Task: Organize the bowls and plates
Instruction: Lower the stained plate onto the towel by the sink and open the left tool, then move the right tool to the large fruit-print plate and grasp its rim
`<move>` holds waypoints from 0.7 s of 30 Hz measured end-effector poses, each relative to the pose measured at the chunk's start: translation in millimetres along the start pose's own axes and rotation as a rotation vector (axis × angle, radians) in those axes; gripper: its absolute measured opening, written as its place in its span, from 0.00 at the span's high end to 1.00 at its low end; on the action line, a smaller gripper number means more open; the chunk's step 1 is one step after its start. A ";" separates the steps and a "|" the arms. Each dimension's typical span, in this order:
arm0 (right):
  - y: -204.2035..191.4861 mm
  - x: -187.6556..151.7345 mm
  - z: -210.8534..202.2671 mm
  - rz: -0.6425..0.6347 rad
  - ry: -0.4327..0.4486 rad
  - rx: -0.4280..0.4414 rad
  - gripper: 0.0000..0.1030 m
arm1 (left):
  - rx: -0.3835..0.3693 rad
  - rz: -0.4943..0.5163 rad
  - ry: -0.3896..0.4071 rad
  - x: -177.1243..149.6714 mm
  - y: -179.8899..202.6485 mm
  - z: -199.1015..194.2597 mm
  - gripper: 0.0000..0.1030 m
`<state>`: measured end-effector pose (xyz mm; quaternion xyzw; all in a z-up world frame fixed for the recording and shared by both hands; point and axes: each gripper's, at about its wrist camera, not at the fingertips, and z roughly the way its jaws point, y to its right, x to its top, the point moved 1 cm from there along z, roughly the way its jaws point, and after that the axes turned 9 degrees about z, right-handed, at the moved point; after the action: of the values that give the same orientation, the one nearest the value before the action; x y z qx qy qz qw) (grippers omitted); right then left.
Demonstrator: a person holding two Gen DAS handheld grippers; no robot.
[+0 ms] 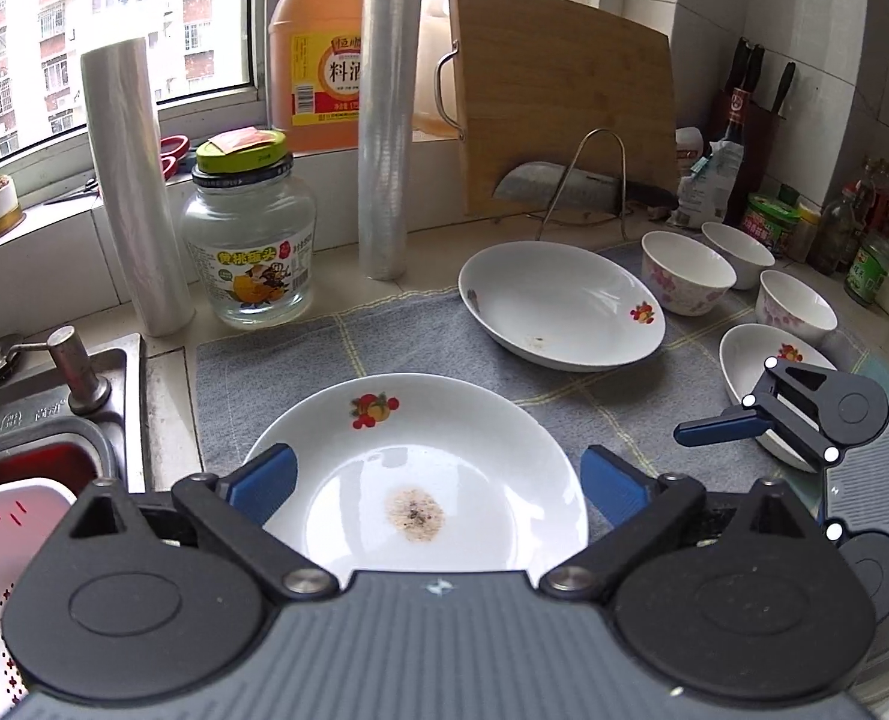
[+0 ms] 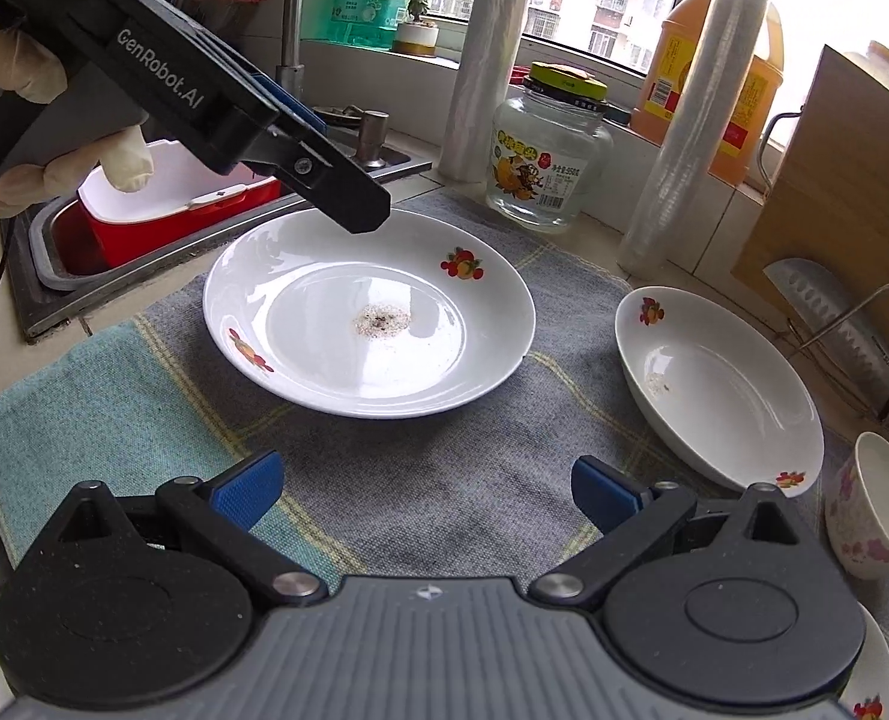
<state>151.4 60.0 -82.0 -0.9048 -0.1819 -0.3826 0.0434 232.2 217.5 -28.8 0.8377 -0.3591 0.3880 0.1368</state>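
Observation:
A large white plate with fruit prints and a brown speck patch lies on the grey cloth. My left gripper hovers over its near rim, jaws wide, pads clear of it. In the right wrist view the same plate lies beneath a left finger. A deeper white plate lies to the right. Three flowered bowls stand beyond it. My right gripper is open over bare cloth, holding nothing. One of its blue fingers hangs over a small plate.
A sink with a red and white basin lies at the left. A glass jar, two film rolls, a cutting board and a cleaver on a wire rack line the back. Bottles crowd the far right.

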 end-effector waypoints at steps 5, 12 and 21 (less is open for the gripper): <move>10.8 -13.1 -23.1 0.079 -0.002 -0.097 0.00 | -0.044 0.021 0.039 -5.1 31.4 -2.4 0.03; 41.0 -41.5 -60.4 0.211 -0.020 -0.267 0.00 | -0.176 0.129 0.041 -0.6 82.2 14.4 0.03; 105.4 -74.0 -96.3 0.308 -0.017 -0.314 0.00 | -0.272 0.239 -0.036 9.4 151.3 52.0 0.03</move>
<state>77.0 -80.9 -60.2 -0.9207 0.0199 -0.3875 -0.0418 157.9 79.8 -63.7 0.7696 -0.5077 0.3344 0.1953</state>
